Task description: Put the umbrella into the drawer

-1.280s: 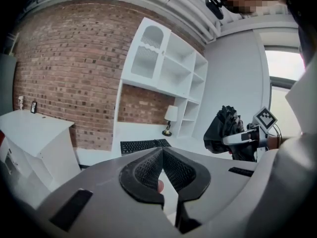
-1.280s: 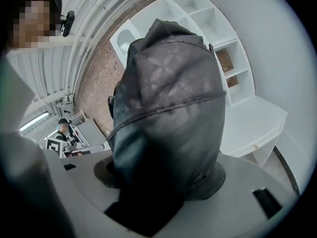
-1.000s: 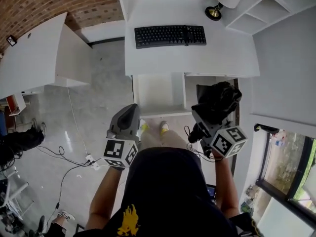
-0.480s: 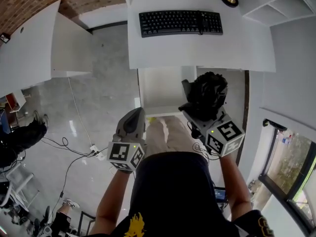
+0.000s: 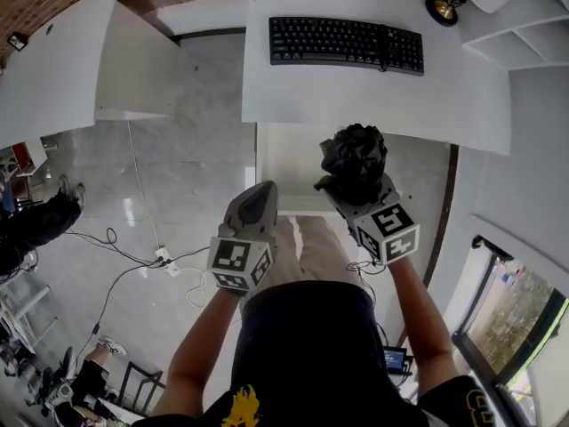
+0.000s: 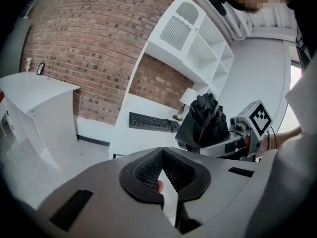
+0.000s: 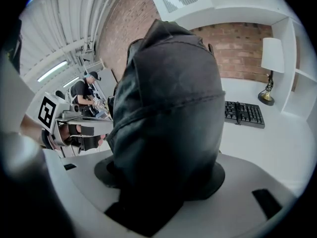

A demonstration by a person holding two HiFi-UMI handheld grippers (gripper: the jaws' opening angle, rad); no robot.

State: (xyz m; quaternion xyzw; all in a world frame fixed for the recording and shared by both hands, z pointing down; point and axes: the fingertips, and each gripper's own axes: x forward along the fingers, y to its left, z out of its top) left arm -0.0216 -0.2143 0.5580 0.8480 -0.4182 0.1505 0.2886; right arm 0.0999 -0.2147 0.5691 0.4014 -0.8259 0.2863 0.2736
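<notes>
A folded black umbrella stands upright in my right gripper, whose jaws are shut on its lower end. It hangs over the right edge of the open white drawer under the desk. In the right gripper view the umbrella fills the middle and hides the jaws. My left gripper is shut and holds nothing; it hovers near the drawer's front left corner. The left gripper view has its pads closed to a point, with the umbrella off to the right.
A black keyboard and a brass lamp sit on the white desk. Another white desk stands at the left. Cables lie on the grey floor. White shelves are at the right.
My right gripper has carried the umbrella forward and left, from the drawer's right side to over its right edge. The left gripper has edged forward too.
</notes>
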